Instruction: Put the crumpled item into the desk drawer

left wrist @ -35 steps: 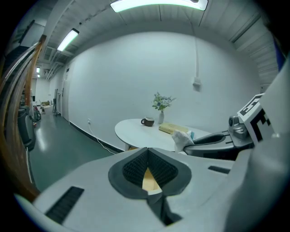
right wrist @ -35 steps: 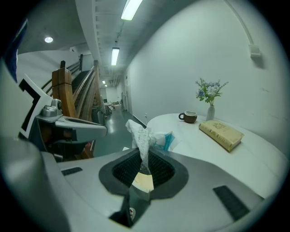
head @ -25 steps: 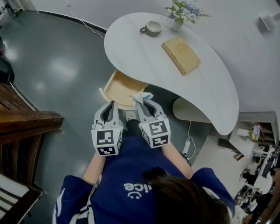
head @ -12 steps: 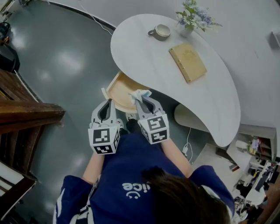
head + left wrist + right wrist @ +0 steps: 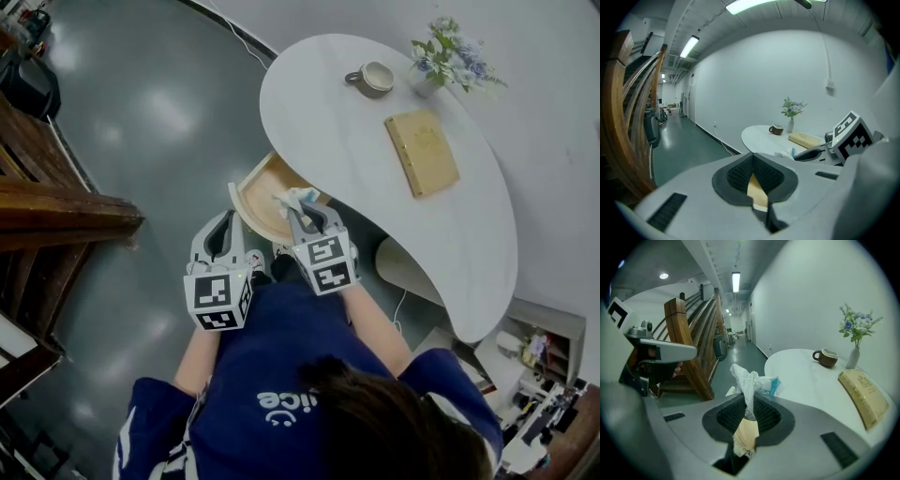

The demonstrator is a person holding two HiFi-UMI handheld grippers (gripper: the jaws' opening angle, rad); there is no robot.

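At the far left stands a dark wooden staircase (image 5: 66, 211), and a glossy grey-green floor (image 5: 141, 122) stretches from it toward the desk. The left gripper (image 5: 225, 217) hangs over that floor with its tips near the left end of the drawer's front, and whether it touches the drawer cannot be told. In the left gripper view its ribbed pads meet at the tips with nothing clamped between them; only a sliver of pale wood shows through the gap behind. Just right of it the light wooden desk drawer (image 5: 255, 183) stands pulled out from under the desk toward the person, its bare bottom showing. The right gripper (image 5: 298, 210) is beside the left one, a little further forward, and reaches over the near right part of the open drawer. Its jaws are pinched on the lower end of the crumpled item (image 5: 292, 198), a white wad with a blue-green patch. Most of the wad sticks out past the tips and over the drawer's inside, close to the desk edge; how high it sits above the drawer bottom cannot be judged. Further right the white curved desk (image 5: 328, 122) carries a brown mug (image 5: 377, 79), then a small vase of flowers (image 5: 442, 66), and nearer the person a tan book (image 5: 422, 153) lying flat.
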